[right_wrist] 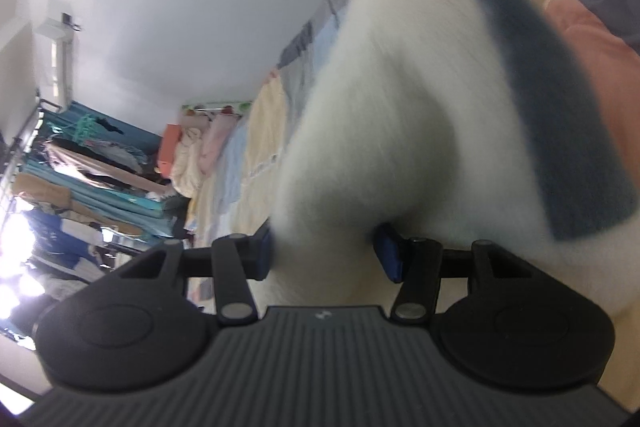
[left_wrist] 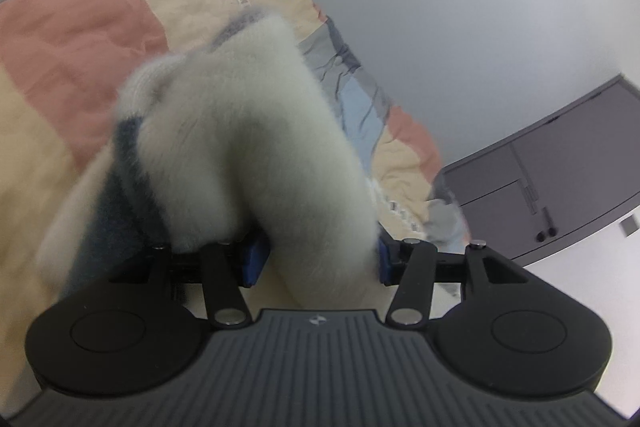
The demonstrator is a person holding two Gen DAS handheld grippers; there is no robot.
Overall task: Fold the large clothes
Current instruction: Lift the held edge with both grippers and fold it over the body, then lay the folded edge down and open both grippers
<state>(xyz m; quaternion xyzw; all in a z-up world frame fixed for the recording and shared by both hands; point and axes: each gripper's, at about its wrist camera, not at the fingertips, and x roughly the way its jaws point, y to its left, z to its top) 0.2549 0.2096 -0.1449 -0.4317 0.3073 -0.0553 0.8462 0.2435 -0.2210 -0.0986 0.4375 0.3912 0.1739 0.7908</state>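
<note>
Fuzzy cream sweater (left_wrist: 256,147) with dark blue-grey bands, lifted above the bed and blurred by motion. The left gripper (left_wrist: 316,261) has its blue-padded fingers (left_wrist: 253,261) clamped on a thick fold of the knit; the right gripper (right_wrist: 326,253) grips another bunched fold of the same sweater (right_wrist: 400,115) between its fingers (right_wrist: 390,257). Beneath lies the bed (left_wrist: 80,39), covered by a rumpled patchwork quilt in salmon, tan, pale blue, grey and white blocks. Beyond the bed's far edge stands a plain white wall (left_wrist: 460,47) and a grey cabinet (left_wrist: 560,183) with two flat doors. On the other side, a wall-mounted air conditioner (right_wrist: 60,67) hangs above a crowded clothes rack (right_wrist: 92,163), with strong daylight behind it; pastel bedding (right_wrist: 196,151) is piled near the bed's end.
</note>
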